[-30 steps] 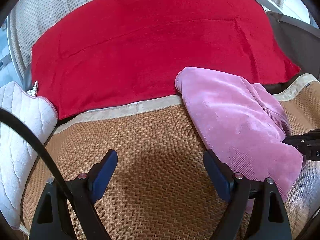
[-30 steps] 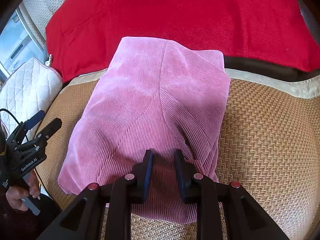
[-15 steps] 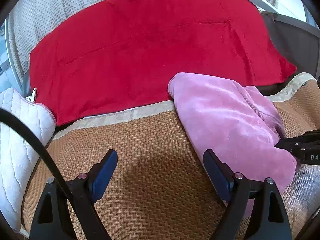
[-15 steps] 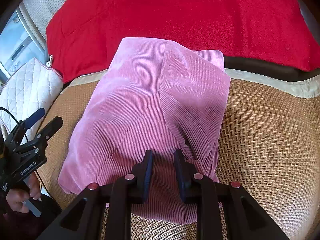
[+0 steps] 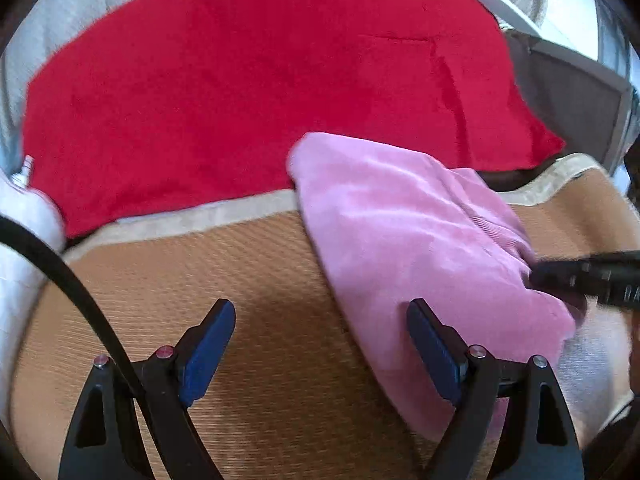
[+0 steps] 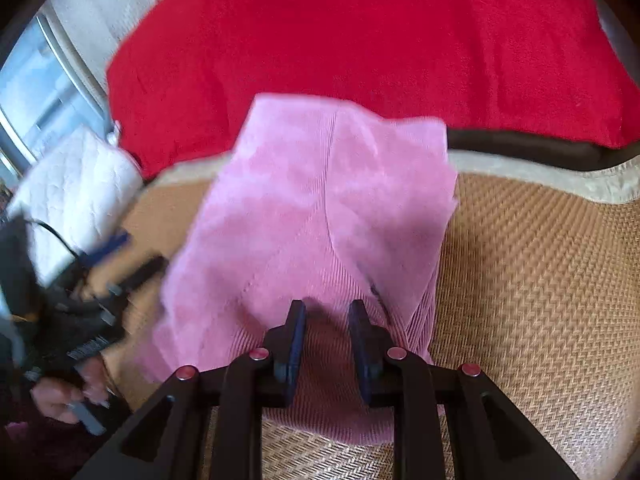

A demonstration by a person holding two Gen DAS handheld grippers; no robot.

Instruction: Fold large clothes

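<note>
Left wrist view: the left gripper [image 5: 320,344] has its blue-padded fingers [image 5: 206,350] spread wide, hovering over the woven mat [image 5: 248,280] and holding nothing. The folded pink garment [image 5: 420,248] lies on the mat to the right, its far end reaching the mat's beige border beside the red blanket [image 5: 260,92]. The right finger overlaps the garment's near edge; contact cannot be told. The right gripper [image 5: 560,276] enters at the garment's right edge, blurred. A black cable [image 5: 80,292] crosses the lower left.

Right wrist view: the right gripper [image 6: 326,320] has its fingers drawn near together, a narrow gap showing, over the pink garment [image 6: 312,216]; whether they pinch cloth cannot be told. The left gripper [image 6: 116,260] is blurred at left, before a white quilted cushion [image 6: 76,188]. No containers appear
</note>
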